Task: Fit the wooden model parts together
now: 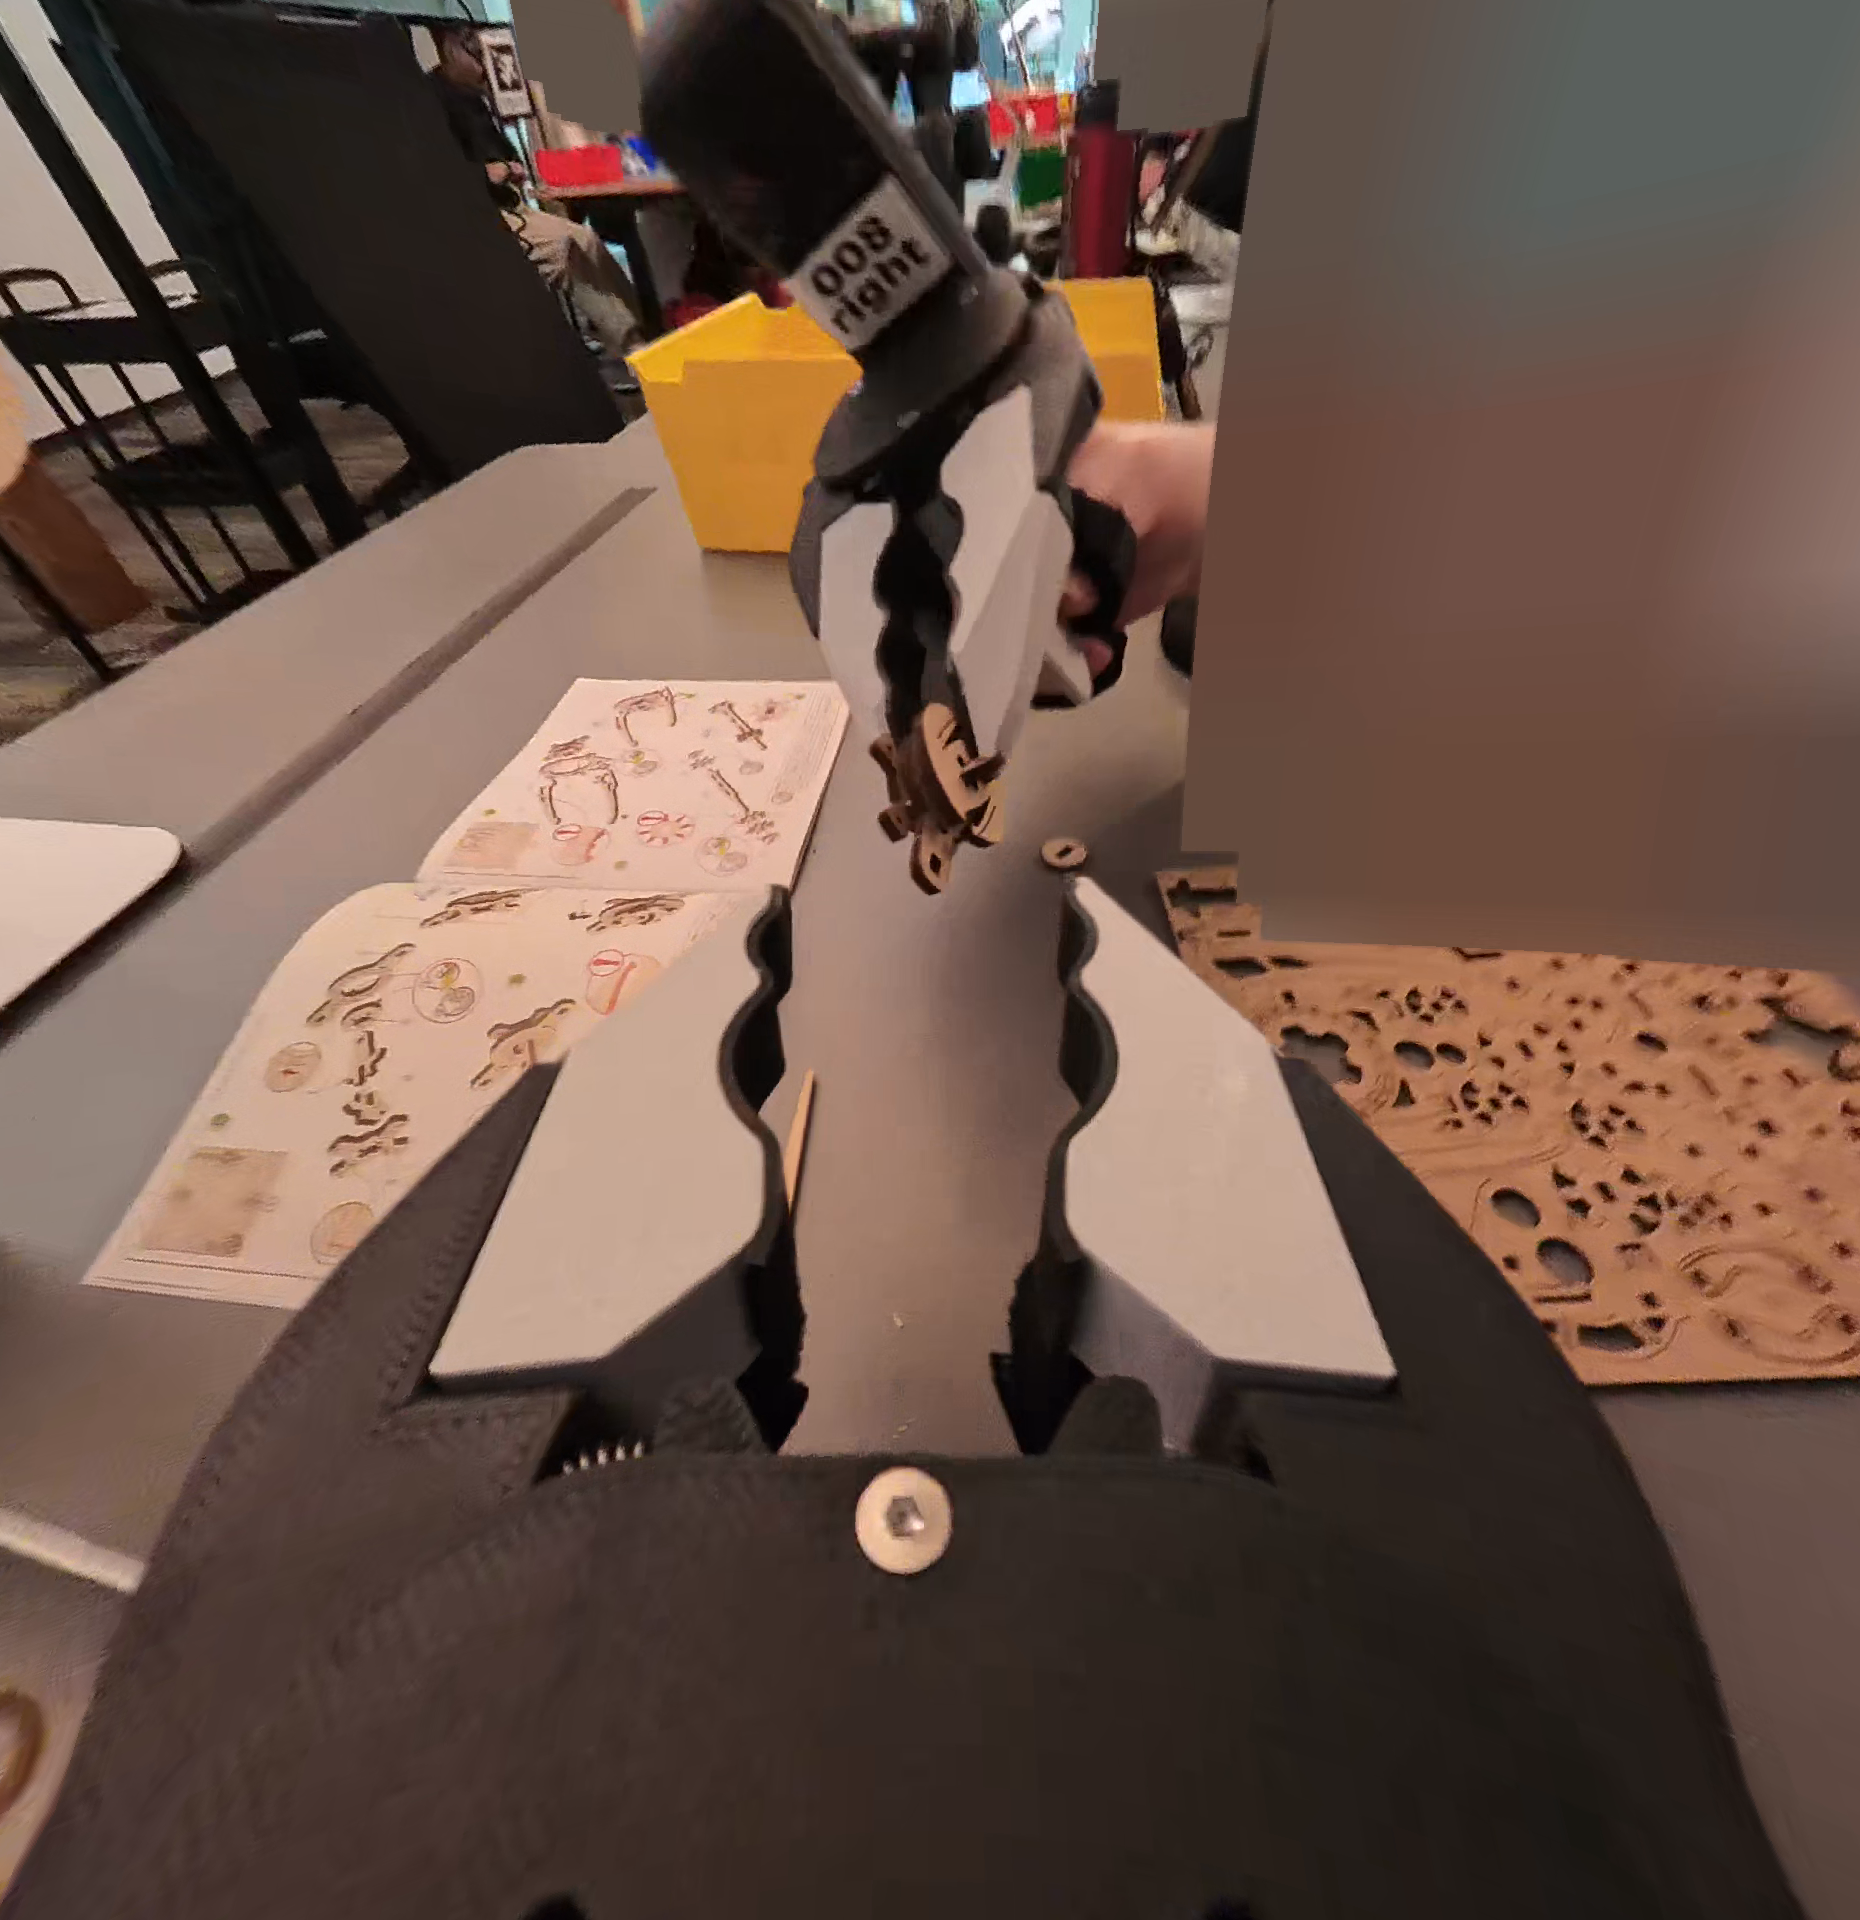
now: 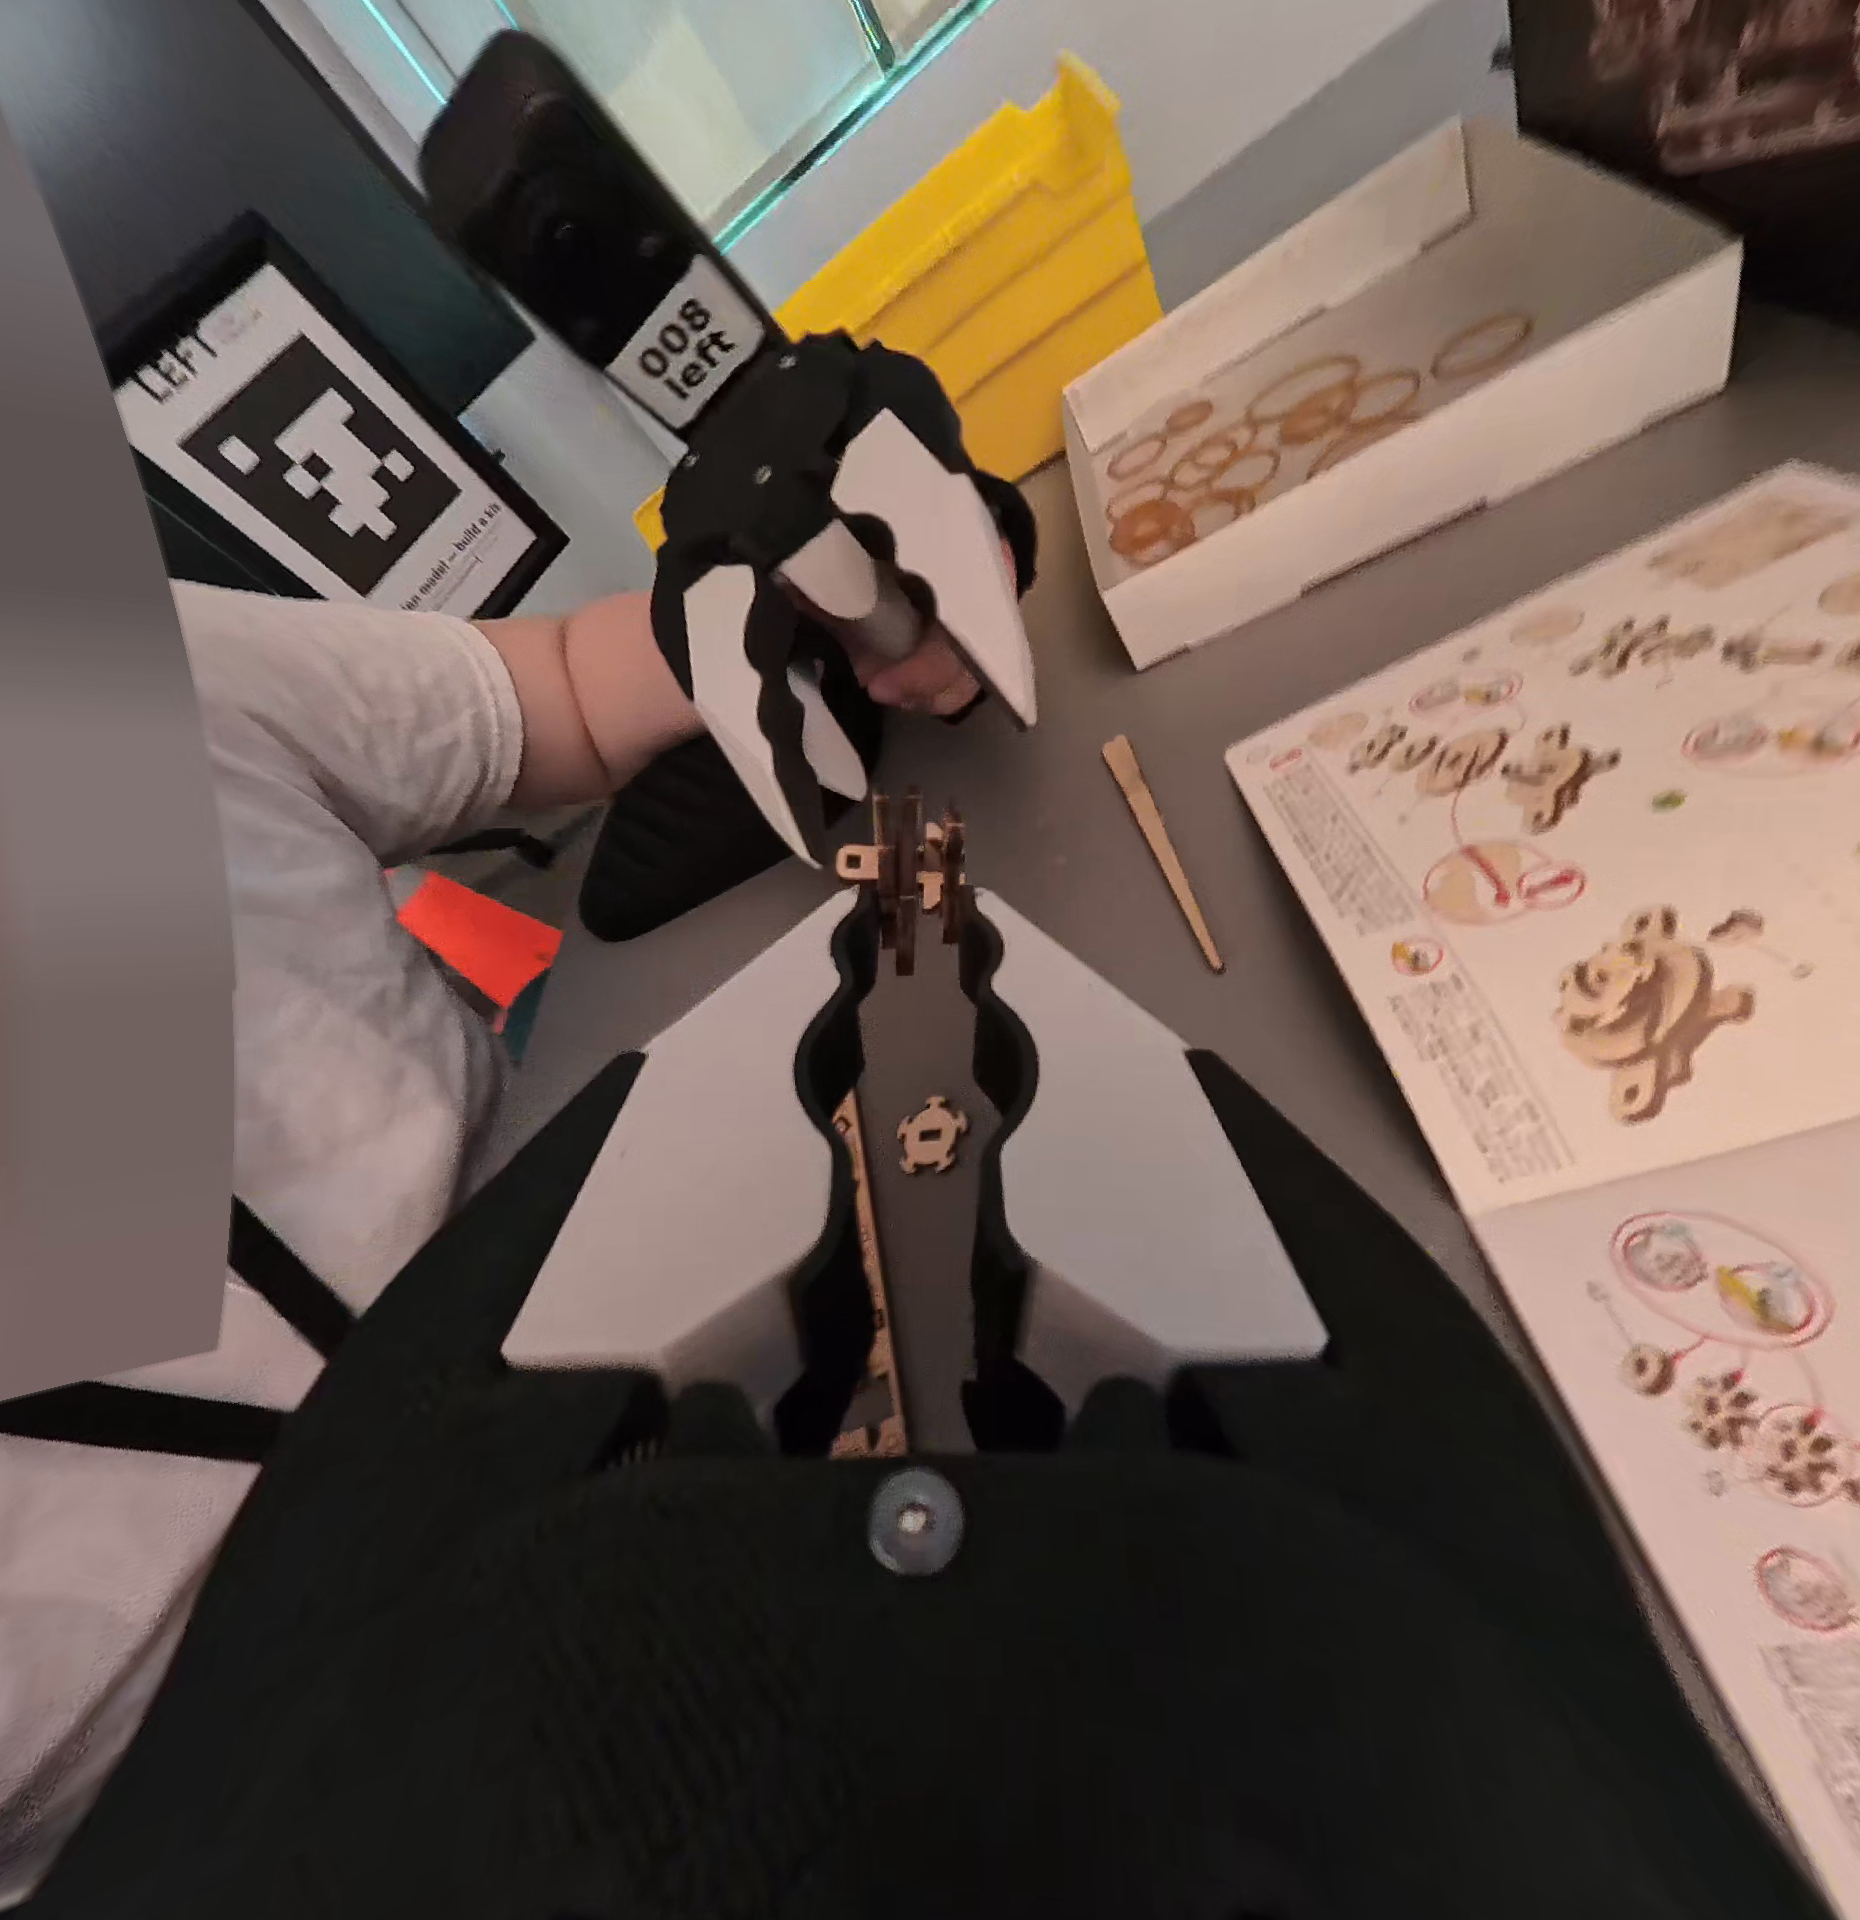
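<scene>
Wooden model assembly (image 2: 913,873) clamped in right hand-held gripper (image 2: 915,894), left hand-held gripper (image 1: 921,904) spread apart, empty

Both the left gripper (image 1: 924,909) and the right gripper (image 2: 910,894) have black ribbed plastic bodies, pale grey wedge fingers with wavy black inner edges, and a silver screw at lower centre. The person's sleeve (image 2: 365,727), at the frame's left, is light grey.
</scene>
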Tool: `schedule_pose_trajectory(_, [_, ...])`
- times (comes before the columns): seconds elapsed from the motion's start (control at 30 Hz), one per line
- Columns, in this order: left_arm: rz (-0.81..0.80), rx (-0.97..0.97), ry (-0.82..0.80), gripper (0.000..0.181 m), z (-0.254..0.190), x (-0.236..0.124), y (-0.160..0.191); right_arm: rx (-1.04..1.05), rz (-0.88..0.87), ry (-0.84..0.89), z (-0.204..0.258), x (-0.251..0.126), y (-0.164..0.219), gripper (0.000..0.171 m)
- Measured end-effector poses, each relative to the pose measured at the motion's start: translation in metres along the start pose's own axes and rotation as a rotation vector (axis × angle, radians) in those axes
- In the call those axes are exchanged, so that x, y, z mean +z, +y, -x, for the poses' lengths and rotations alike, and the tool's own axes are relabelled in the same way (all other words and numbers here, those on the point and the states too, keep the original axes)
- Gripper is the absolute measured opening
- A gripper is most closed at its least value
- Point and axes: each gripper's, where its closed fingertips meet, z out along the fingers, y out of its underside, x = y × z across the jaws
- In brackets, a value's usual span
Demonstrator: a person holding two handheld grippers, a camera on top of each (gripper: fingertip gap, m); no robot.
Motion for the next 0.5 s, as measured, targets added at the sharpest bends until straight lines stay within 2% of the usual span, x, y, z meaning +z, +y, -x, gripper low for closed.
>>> schedule_pose_trajectory(0.1, [-0.031,-0.054,0.003,0.044,0.0,-0.001,-0.007,-0.166,-0.021,0.029,0.009,0.001,-0.007,0.014])
schedule_pose_trajectory(0.23, [-0.032,-0.026,-0.016,0.04,-0.001,0.0,-0.01,-0.38,-0.024,0.097,0.017,0.002,-0.011,0.014])
schedule_pose_trajectory(0.3, [-0.034,0.012,-0.007,0.038,-0.008,0.001,-0.012,-0.461,-0.012,0.135,0.018,0.003,-0.01,0.014])
schedule_pose_trajectory(0.43, [-0.029,0.162,-0.074,0.02,-0.011,0.002,-0.014,-0.637,-0.007,0.198,0.022,0.005,-0.011,0.014])
schedule_pose_trajectory(0.5, [-0.021,0.219,-0.074,0.02,-0.016,0.003,-0.013,-0.712,-0.015,0.221,0.026,0.004,-0.013,0.014])
